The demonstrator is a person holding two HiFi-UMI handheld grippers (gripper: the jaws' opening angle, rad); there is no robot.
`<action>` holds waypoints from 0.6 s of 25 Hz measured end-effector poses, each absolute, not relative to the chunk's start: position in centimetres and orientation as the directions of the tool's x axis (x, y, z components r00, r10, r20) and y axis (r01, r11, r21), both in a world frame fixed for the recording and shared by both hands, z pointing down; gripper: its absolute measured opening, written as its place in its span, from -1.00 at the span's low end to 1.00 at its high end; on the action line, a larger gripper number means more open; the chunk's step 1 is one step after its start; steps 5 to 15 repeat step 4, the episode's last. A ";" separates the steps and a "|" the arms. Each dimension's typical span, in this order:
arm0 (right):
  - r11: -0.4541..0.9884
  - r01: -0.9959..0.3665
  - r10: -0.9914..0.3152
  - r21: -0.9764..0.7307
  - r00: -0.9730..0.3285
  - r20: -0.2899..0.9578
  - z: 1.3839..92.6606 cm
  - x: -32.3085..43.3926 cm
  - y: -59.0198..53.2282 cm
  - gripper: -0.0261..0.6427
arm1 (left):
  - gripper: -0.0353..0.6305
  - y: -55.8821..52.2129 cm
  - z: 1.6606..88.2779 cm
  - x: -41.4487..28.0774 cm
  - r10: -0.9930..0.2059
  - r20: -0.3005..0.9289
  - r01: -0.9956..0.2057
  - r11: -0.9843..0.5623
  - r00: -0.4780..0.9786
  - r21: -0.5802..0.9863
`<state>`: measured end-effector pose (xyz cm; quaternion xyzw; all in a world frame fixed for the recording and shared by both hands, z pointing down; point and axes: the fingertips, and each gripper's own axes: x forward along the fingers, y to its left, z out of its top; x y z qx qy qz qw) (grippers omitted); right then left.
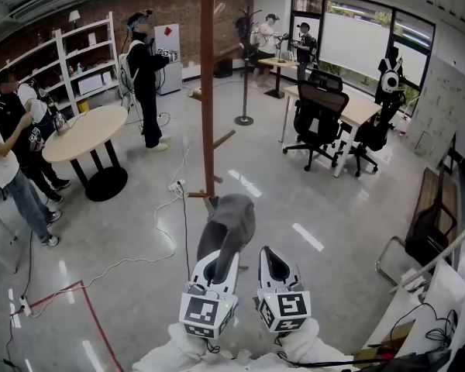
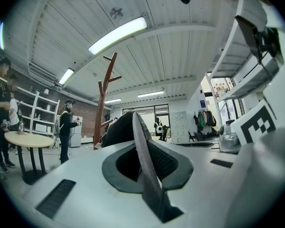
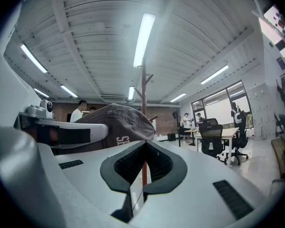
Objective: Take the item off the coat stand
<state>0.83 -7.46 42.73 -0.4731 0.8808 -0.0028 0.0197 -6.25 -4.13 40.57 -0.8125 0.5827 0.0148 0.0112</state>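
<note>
Cap [image 1: 229, 222] was off the coat stand [image 1: 208, 91], its brim clamped in the left gripper [image 1: 220, 260]. Looked light, with a soft, floppy crown, so the stiffer brim seemed the best hold. Right gripper [image 1: 271, 256] sat closed on nothing

I'm holding both level, side by side: my left gripper [image 1: 215, 263] pinches the cap [image 1: 231, 219]; my right gripper [image 1: 273, 263] looks closed, seemingly empty.

Head down, others level toward stand [image 1: 208, 91]
</note>
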 end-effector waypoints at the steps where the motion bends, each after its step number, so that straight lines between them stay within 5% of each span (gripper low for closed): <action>1: 0.552 -0.834 -0.834 -0.023 -0.551 -0.031 42.7 0.7 -7.5 -0.89 | -0.81 -4.2 40.5 -6.3 -0.946 -0.037 -0.947 -0.321 0.321 -0.001; 15: 0.553 -0.833 -0.833 -0.020 -0.553 -0.029 42.7 0.4 -7.6 -0.89 | -0.81 -4.3 40.4 -6.6 -0.946 -0.038 -0.946 -0.324 0.323 0.000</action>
